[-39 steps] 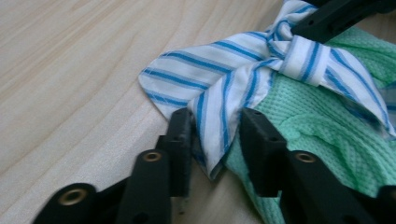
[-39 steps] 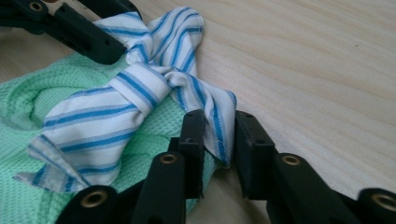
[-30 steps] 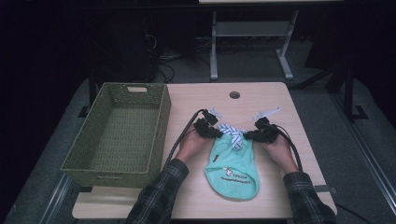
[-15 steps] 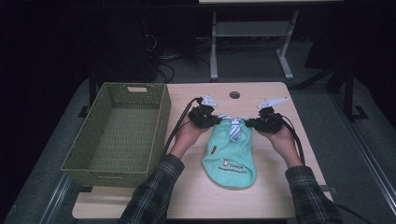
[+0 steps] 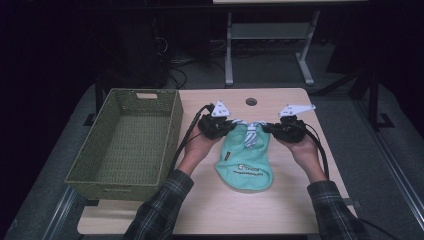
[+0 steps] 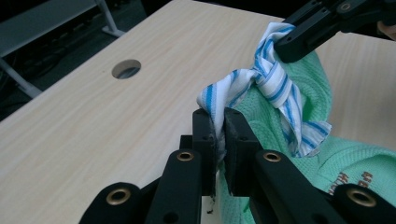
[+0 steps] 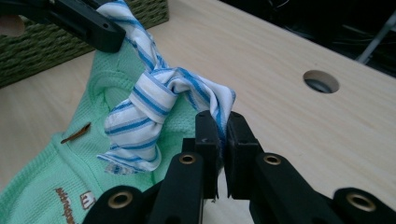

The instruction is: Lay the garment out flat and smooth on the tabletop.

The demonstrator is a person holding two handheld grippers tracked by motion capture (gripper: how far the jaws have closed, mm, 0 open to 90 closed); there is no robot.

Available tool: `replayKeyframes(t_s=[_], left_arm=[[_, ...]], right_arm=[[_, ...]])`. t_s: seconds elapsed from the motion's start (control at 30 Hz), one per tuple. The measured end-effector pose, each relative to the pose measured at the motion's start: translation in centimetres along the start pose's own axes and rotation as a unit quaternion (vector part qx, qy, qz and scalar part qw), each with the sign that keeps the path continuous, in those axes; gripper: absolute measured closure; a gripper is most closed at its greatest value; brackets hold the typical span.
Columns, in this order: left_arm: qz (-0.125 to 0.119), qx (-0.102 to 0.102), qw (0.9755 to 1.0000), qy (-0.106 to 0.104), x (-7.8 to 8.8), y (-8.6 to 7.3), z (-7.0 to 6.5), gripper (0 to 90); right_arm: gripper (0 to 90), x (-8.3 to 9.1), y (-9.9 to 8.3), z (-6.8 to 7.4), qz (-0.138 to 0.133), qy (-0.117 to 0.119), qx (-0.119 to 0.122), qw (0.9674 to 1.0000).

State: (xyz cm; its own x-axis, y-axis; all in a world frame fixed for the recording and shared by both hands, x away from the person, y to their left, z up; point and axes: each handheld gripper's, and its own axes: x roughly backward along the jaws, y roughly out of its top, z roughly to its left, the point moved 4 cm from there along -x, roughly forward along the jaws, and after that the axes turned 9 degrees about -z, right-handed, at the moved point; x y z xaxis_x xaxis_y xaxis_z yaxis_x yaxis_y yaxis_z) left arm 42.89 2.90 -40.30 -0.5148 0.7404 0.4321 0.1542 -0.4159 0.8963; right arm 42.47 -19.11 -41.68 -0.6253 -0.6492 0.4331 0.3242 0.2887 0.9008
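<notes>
Far left on the bench (image 5: 295,210) sits a green woven basket (image 5: 127,142), long side running away from the person, nothing to see inside it. Just right of it comes the left hand-held gripper (image 5: 231,126), jaws pressed together on the left end of a blue-and-white striped collar (image 5: 252,131); in the left gripper view the striped cloth is pinched right between the two black pads (image 6: 205,140). That collar is tied in a knot in the middle and belongs to a small mint-green garment (image 5: 247,162), which hangs down from the two grips with its rounded lower end lying on the bench toward the person, some print near the hem. Behind the garment there's a round hole (image 5: 251,102) in the bench top. On the right, the right hand-held gripper (image 5: 266,128) is clamped on the other end of the striped collar, same deal: cloth squeezed between its jaws. Both grippers sit level with each other, the collar stretched between them, plaid sleeves coming in from the bottom.
</notes>
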Motion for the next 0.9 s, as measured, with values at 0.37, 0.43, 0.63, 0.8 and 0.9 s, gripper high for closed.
replayKeyframes(t_s=[0.37,0.43,0.63,0.8,0.9], left_arm=[[-0.033,-0.007,0.9994,-0.011,2.4,-0.1,-1.5,80.8],[-0.042,-0.005,0.9991,-0.006,2.8,0.6,-1.1,80.8],[-0.062,-0.019,0.9979,0.003,4.0,1.7,-1.2,80.6],[-0.04,-0.028,0.9988,-0.007,4.1,-0.4,-2.4,80.3],[-0.033,-0.035,0.9988,-0.01,4.3,-1.3,-3.0,80.3]], right_arm=[[82.8,1.6,-0.8,2.4,-0.027,0.013,0.019,0.9994],[82.8,1.7,-0.1,2.4,-0.036,0.008,0.021,0.9991],[82.8,2.5,1.7,2.7,-0.057,0.008,0.031,0.9979],[83.1,2.4,-0.2,3.8,-0.04,0.02,0.032,0.9985],[83.3,2.4,-1.2,4.6,-0.036,0.022,0.038,0.9984]])
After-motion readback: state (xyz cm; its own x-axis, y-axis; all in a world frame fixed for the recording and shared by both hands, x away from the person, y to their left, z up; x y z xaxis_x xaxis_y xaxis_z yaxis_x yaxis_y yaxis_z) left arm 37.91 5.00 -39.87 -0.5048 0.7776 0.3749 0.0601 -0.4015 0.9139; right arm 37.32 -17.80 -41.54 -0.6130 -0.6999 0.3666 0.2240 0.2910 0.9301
